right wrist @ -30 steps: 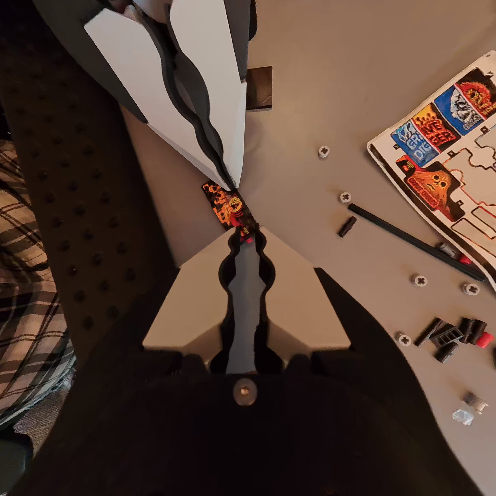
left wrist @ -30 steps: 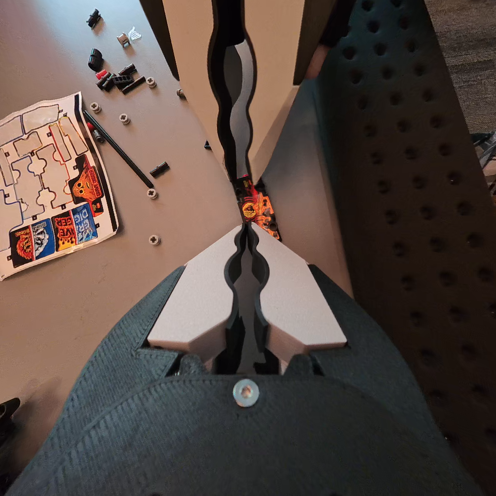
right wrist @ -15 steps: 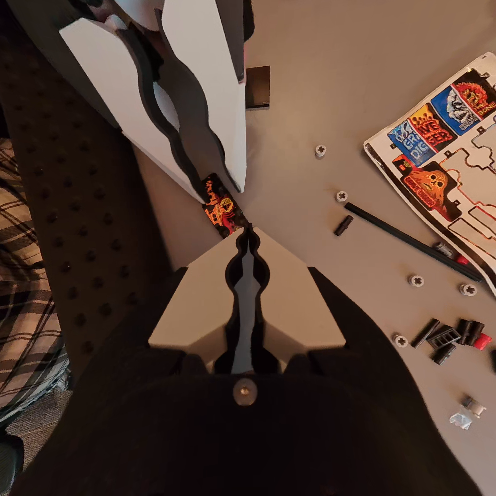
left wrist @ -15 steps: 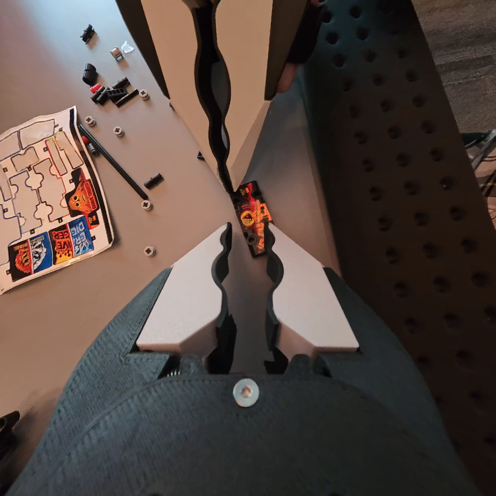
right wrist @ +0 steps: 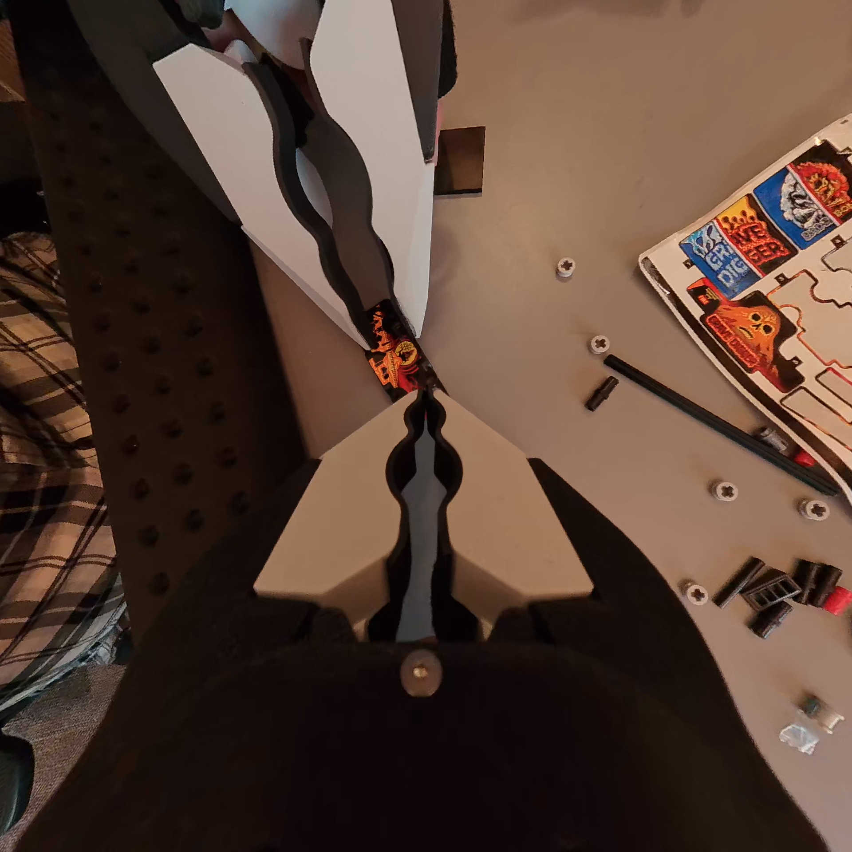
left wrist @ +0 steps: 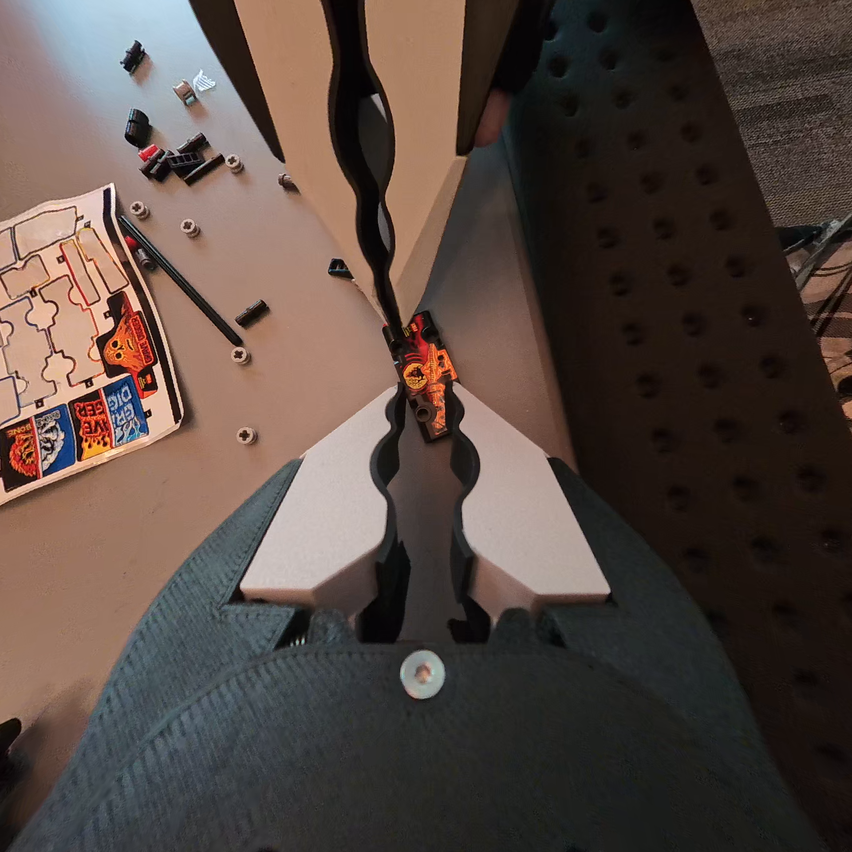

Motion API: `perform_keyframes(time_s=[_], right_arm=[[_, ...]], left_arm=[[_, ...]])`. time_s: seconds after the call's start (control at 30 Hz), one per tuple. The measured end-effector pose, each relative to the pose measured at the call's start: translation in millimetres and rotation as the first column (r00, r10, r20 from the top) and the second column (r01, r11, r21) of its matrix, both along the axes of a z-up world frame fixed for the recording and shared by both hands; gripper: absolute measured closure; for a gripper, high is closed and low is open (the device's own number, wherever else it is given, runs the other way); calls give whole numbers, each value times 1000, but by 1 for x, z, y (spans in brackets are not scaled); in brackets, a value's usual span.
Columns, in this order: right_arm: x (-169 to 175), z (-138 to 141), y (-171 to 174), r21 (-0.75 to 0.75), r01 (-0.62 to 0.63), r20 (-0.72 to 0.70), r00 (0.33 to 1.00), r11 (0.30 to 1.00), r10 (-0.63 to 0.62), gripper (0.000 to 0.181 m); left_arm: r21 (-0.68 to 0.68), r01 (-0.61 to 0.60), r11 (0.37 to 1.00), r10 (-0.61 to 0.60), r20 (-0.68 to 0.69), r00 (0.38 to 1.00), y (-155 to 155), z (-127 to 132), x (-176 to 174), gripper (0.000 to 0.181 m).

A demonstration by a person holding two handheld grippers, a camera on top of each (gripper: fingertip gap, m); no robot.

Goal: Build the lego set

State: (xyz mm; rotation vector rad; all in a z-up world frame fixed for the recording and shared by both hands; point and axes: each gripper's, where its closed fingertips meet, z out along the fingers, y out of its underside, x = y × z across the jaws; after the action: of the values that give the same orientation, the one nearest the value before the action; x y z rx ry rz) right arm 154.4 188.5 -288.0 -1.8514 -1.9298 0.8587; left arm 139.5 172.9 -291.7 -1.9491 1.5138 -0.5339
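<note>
Lego panel: we see a black piece with an orange and red printed sticker point(left wrist: 426, 375) at the centre of the left wrist view, held between our two grippers above the table edge.
Table: we work over a grey top point(left wrist: 115, 530) that fills the left half of the left wrist view.
Perforated board: we see a dark panel with rows of holes point(left wrist: 691, 369) down the right side of that view.
Sticker sheet: we see it lying flat point(left wrist: 69, 332) at the left edge, partly peeled.
Left gripper: our fingers stand apart point(left wrist: 426, 417) around the near end of the panel; we cannot tell whether the pads touch it.
Right gripper: in its own view our fingertips are pressed together point(right wrist: 426, 396) on the near end of the panel, pinching it.
Black axle: we see a long thin rod point(left wrist: 180, 281) lying beside the sheet.
Loose parts: we see a cluster of small black and red pieces point(left wrist: 177, 159) in the upper left.
Grey bushes: we see small rings point(left wrist: 246, 435) scattered near the sheet.
</note>
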Motion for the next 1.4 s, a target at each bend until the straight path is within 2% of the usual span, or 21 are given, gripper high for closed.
perform_keyframes(time_s=[0.13, 0.3, 0.67, 1.0, 1.33, 1.4], right_arm=[[-1, 1, -3, 13, -7, -8, 1000, 1000, 7, 181], [-1, -2, 1, 30, -14, 5, 1000, 999, 14, 167], [5, -2, -5, 34, -107, -3, 994, 994, 107, 171], [6, -2, -4, 61, -97, -17, 995, 993, 98, 181], [4, -2, -6, 60, -91, -33, 995, 994, 93, 181], [6, -2, -6, 68, -94, -36, 995, 993, 96, 175]], left_arm=[[3, 1, 1000, -1, -3, 1000, 0, 0, 0, 165], [1, 3, 1000, -3, -2, 1000, -1, 0, 0, 166], [14, 15, 1000, -15, -3, 1000, -1, 1, 0, 166], [28, 8, 1000, -8, -8, 1000, 2, 2, 0, 160], [21, 25, 999, -24, -4, 1000, -2, 2, 3, 153], [14, 28, 999, -28, -8, 1000, -4, 1, 3, 153]])
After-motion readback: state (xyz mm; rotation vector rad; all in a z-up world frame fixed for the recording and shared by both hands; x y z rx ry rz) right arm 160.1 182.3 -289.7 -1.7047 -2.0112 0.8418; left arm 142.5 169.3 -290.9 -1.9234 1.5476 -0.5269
